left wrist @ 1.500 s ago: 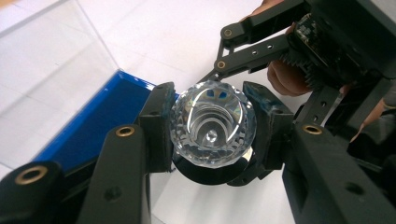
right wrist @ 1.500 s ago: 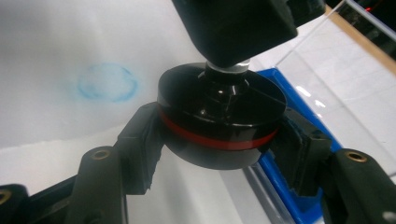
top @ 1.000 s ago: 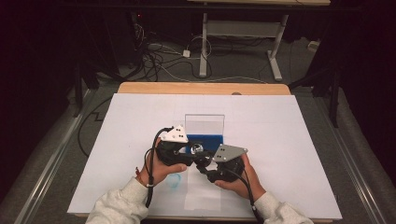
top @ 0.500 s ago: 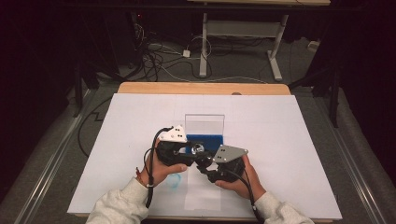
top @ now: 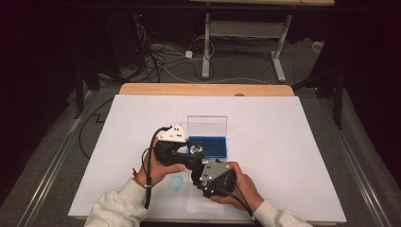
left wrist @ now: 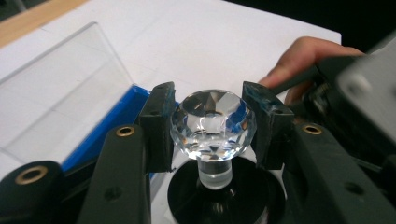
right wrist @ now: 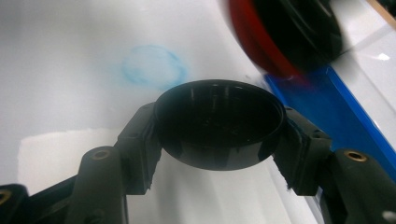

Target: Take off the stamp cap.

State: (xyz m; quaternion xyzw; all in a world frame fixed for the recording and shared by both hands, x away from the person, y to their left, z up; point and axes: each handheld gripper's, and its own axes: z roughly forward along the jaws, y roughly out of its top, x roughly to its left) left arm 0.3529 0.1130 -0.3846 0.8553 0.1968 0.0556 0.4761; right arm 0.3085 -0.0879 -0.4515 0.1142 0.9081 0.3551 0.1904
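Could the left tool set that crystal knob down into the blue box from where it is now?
Probably yes. The left tool grips the crystal knob right beside the blue box, whose clear lid stands open. The right tool, holding a black cup below the knob, sits on the near side.

A table point(top: 302, 142) bears an open case point(top: 208, 145), its lid upright behind its tray. Just before the case, the left gripper point(left wrist: 208, 123) holds a faceted knob point(left wrist: 213, 123). The right gripper point(right wrist: 218, 126), nearer the person, holds a round cup point(right wrist: 218, 122), seemingly below the knob.
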